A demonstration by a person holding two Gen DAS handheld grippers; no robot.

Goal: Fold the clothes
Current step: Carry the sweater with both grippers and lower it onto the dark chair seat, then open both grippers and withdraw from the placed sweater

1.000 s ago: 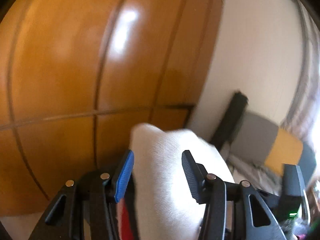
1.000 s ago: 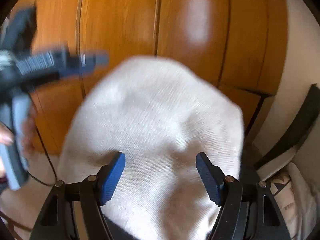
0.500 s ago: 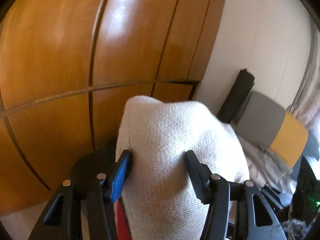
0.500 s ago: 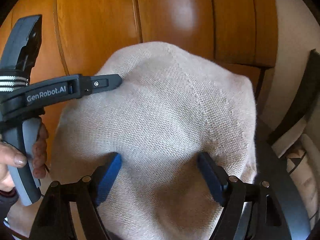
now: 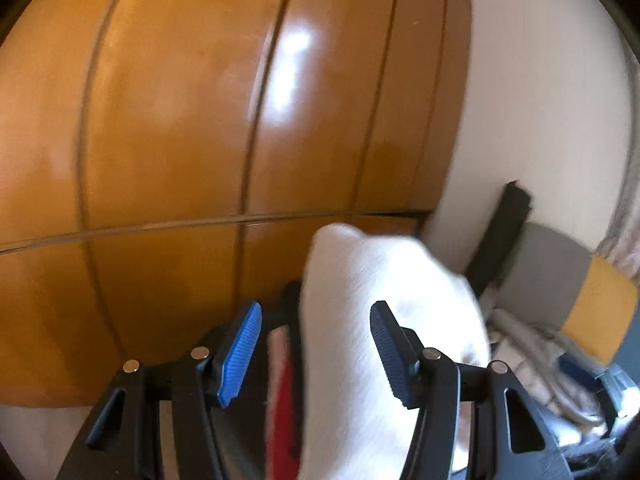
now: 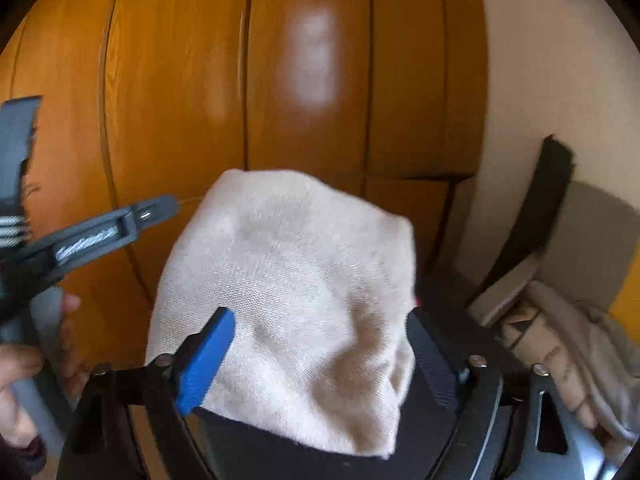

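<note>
In front of the orange wooden wardrobe, we have both grippers up against a cream knit garment. The left gripper stands released, jaws spread wide. The garment sits bunched between them toward the right pad, and the blue left pad is clear of the cloth. A red-and-pale striped piece shows below it. The right gripper has its jaws opening, with the garment mounded between them. The blue pad is at the cloth's left edge, and we can't tell if it is pressing. In the right wrist view a hand holds the left gripper at the frame's left edge. To the right we see a grey-and-yellow cushion and pale bedding.
</note>
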